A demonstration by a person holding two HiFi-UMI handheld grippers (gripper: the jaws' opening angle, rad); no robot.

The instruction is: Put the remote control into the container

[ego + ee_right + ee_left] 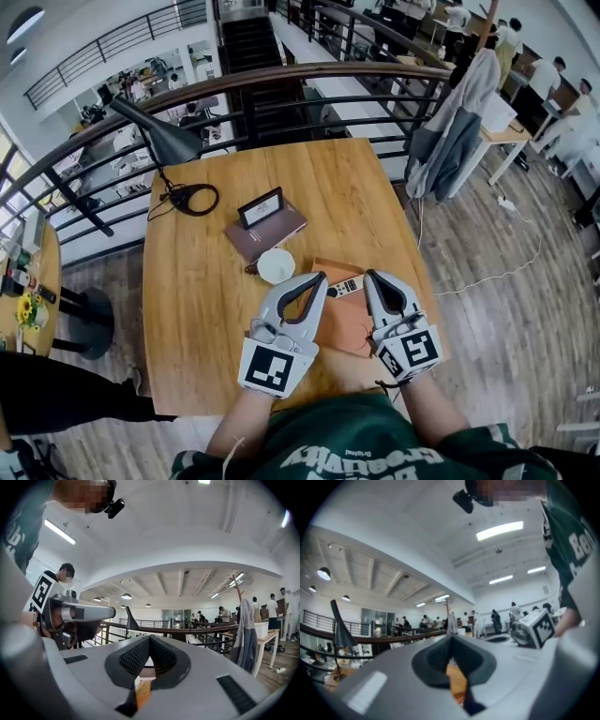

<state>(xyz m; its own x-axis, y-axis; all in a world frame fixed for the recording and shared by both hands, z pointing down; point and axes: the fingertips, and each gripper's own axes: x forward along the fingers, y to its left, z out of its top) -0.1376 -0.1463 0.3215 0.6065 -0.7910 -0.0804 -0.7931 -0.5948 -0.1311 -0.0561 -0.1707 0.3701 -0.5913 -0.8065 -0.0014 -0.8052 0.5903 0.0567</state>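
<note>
Head view shows a wooden tabletop (202, 309). At the far left of it is a black lamp (167, 141). Next comes a small screen on a brown book (267, 228), and then a white cup (276, 265) just beside it.

Next comes the left gripper (322, 277). Its two jaws are pressed together and hold nothing. In the left gripper view I see only a bit of wood under them.

Just to the right of its tip lies the remote control (344, 287). It sits between the two gripper tips, and no jaw has hold of it. It lies at the far edge of a flat brown container (342, 330). I cannot tell if it is fully inside or just resting on the rim.

Last is the right gripper (370, 275). Its jaws are together too, with nothing between them.

I think the job is close to done, or maybe done. The remote control is already at the container. If it is only on the rim, what is left is a small push to get it all the way in.
</note>
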